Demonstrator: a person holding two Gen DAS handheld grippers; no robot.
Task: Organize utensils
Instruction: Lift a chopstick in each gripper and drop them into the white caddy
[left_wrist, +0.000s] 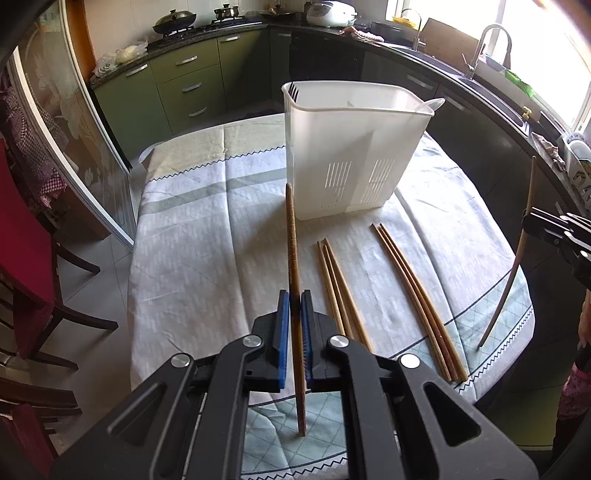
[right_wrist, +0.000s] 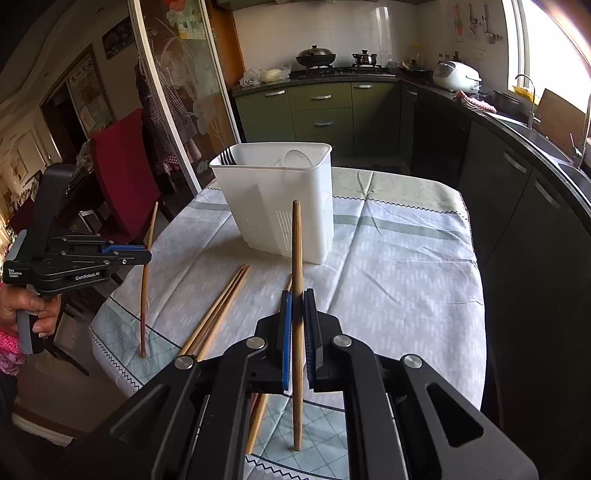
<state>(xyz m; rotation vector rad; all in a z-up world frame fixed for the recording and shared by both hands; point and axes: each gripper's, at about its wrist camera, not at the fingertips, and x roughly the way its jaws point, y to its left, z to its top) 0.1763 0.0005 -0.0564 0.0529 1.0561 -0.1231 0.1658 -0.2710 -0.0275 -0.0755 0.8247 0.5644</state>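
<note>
Kitchen with green cabinets (left_wrist: 192, 85). On the cloth-covered surface (left_wrist: 207, 236) a white utensil holder (left_wrist: 351, 147) stands; loose chopsticks (left_wrist: 417, 295) lie before it. Each hand-held gripper, left (left_wrist: 295, 306) and right (right_wrist: 298, 306), clamps one chopstick (left_wrist: 293, 251) upright.

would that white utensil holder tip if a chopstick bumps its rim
Possibly. The white utensil holder stands tall on a narrow base and looks like thin, light plastic, so a sideways knock could rock it. The tablecloth probably limits sliding. A fork inside adds little weight.
</note>
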